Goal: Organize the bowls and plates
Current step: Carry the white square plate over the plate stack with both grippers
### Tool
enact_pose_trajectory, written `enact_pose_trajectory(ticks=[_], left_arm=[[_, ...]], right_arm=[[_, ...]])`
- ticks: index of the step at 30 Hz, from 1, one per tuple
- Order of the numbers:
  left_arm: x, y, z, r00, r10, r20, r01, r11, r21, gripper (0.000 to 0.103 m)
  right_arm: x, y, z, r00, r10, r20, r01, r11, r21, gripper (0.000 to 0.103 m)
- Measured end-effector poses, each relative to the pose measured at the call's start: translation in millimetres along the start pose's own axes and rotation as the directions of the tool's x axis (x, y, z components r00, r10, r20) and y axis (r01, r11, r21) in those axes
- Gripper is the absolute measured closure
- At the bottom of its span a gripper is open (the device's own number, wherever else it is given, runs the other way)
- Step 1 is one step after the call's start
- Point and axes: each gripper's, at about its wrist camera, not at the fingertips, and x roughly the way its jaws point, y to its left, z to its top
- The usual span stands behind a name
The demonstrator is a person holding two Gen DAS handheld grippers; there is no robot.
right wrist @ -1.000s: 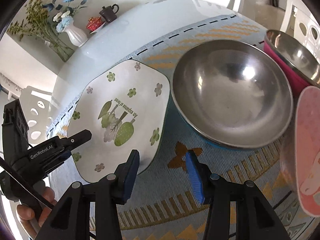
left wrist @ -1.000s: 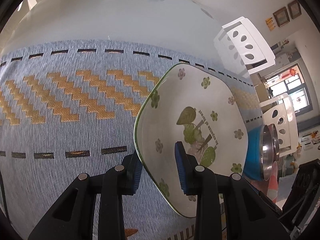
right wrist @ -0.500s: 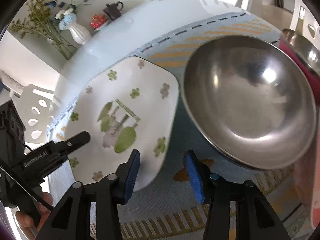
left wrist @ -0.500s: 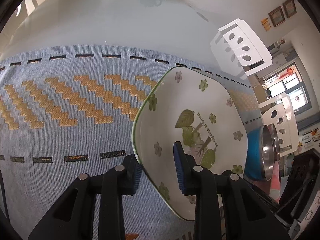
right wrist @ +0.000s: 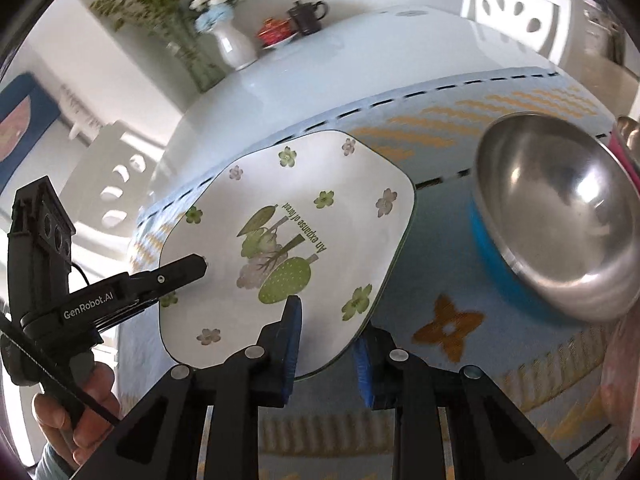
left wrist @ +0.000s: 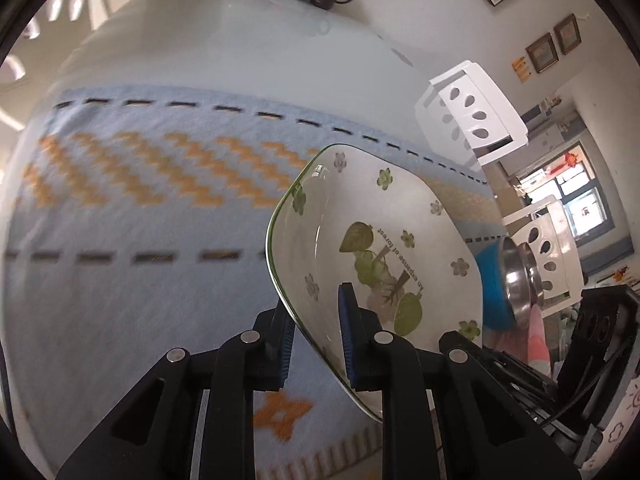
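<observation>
On the left, the blue woven cloth with orange zigzags [left wrist: 132, 216] lies free, with much open room on the table [left wrist: 240, 52]. My left claw [left wrist: 314, 336] is closing on the near-left rim of the square white plate with green leaf print [left wrist: 380, 256]; the rim sits between the blue pads, and the plate is tilted, its left edge raised off the cloth. My right claw [right wrist: 328, 346] grips narrowly the near-right rim of this plate. To the right, just beside the plate but apart from its edge, stands the steel bowl with blue outside [right wrist: 560, 216], and a pink-sided bowl [right wrist: 624, 148] behind it.
</observation>
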Motion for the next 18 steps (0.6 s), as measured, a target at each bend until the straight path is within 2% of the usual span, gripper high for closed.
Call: enact_pose_trajectory(ticks=[5,8,10,12,15,16,18], left_arm=[[-8,23,-16,1.0,0.003,-0.014,-0.004,0.998,-0.068,0.087],[-9,28,-20,1.0,0.001,-0.011,-0.002,0.997,-0.083,0.087],[-8,26,-20,1.0,-0.002,-0.012,0.001,0.996,-0.085,0.087],[-6,25,-20,1.0,0.011,-0.016,-0.013,0.996,-0.084,0.087],[4,24,-21,0.999,0.004,-0.042,-0.008,0.995,-0.1,0.087],[5,22,-21,0.999,0.012,-0.029,-0.015,0.995,-0.098,0.087],[3,20,-22,0.999,0.026,-0.022,-0.028,0.996,-0.088,0.087]], right_arm=[[12,14,-17,0.997,0.037,-0.071,-0.039,0.999,-0.032,0.079],[17,18,-21,0.994,0.026,-0.108,-0.033,0.998,-0.061,0.077],[19,10,-18,0.989,0.046,-0.144,-0.05,0.999,-0.023,0.076],[22,2,-10,0.987,0.032,-0.16,-0.031,0.999,0.007,0.076],[31,-10,2,0.984,0.06,-0.167,-0.051,0.997,0.054,0.075],[32,-12,6,0.986,0.086,-0.142,-0.078,0.995,0.061,0.075],[31,-9,5,0.988,0.09,-0.129,-0.087,0.996,0.029,0.077]])
